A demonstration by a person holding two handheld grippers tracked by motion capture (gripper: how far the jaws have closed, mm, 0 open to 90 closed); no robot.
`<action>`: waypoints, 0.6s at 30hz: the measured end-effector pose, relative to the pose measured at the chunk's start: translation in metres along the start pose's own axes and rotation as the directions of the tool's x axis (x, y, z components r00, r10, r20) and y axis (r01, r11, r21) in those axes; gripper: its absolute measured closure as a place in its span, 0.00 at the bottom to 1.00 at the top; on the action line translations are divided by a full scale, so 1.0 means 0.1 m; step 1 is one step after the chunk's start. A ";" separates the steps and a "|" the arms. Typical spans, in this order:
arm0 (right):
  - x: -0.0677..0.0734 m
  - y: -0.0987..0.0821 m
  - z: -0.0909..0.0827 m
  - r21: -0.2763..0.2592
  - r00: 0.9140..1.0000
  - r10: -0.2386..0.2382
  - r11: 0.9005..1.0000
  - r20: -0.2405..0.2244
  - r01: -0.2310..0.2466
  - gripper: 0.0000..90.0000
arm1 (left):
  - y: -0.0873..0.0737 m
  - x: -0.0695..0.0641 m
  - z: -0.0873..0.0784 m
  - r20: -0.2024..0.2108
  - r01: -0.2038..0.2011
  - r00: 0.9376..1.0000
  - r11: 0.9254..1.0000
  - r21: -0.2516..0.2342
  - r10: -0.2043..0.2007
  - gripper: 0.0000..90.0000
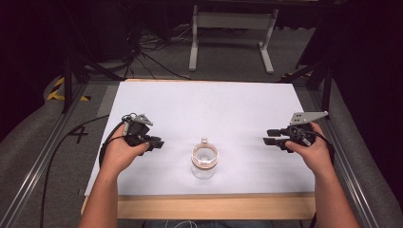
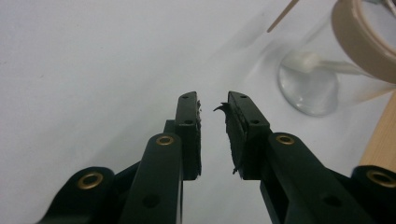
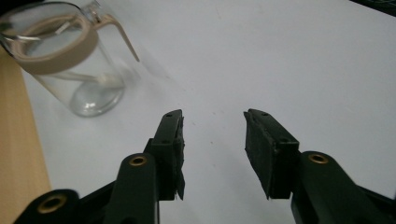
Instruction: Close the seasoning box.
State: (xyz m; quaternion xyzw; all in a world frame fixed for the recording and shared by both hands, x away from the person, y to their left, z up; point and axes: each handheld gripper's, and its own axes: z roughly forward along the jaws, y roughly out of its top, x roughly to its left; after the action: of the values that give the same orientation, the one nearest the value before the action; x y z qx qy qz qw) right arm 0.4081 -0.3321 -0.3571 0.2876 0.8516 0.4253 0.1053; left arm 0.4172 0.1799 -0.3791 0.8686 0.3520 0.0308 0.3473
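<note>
A clear glass jar (image 1: 205, 164) with a tan band round its rim stands upright near the front middle of the white sheet. A thin stick with a white tip leans inside it and pokes out at the top. My left gripper (image 1: 158, 143) hovers to the jar's left, jaws a little apart with nothing between them. My right gripper (image 1: 269, 137) is farther off on the jar's right, jaws wide apart and empty. The left gripper view has its jaws (image 2: 212, 100) low over the sheet with the jar (image 2: 308, 88) at upper right. The right gripper view has its own jaws (image 3: 212, 116) and the jar (image 3: 70, 60) at upper left.
The white sheet (image 1: 214, 104) covers most of the table, with a bare wooden strip (image 1: 214, 207) along the front edge. Metal rails run along both sides. Cables and a white frame stand on the floor beyond the far edge.
</note>
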 end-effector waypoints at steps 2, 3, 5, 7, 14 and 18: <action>-0.06 -0.05 0.03 0.014 1.000 0.004 1.000 0.012 -0.004 0.61 | -0.02 0.04 0.03 -0.004 0.009 1.000 1.000 0.000 -0.009 0.83; -0.08 -0.08 0.04 0.021 1.000 0.005 1.000 0.020 -0.006 0.60 | -0.03 0.06 0.04 -0.005 0.012 1.000 1.000 -0.001 -0.012 0.83; -0.14 -0.14 0.07 0.032 0.999 0.018 0.999 0.034 -0.019 0.60 | -0.04 0.08 0.07 -0.010 0.013 1.000 1.000 -0.003 -0.013 0.82; -0.19 -0.19 0.11 0.040 0.999 0.028 0.999 0.040 -0.030 0.60 | -0.05 0.11 0.11 -0.018 0.018 1.000 1.000 -0.009 -0.019 0.81; -0.32 -0.36 0.24 0.077 0.998 0.043 0.996 0.038 -0.046 0.60 | -0.11 0.18 0.23 -0.031 0.024 0.999 1.000 0.007 -0.024 0.79; -0.36 -0.41 0.28 0.080 0.999 0.042 0.996 0.030 -0.044 0.60 | -0.14 0.21 0.28 -0.021 0.030 0.999 1.000 0.009 -0.030 0.78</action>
State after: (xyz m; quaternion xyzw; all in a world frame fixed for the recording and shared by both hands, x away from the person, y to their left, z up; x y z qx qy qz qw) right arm 0.4327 -0.3537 -0.4089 0.3158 0.8601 0.3888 0.0966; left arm 0.4332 0.1843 -0.4128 0.8644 0.3688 0.0329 0.3401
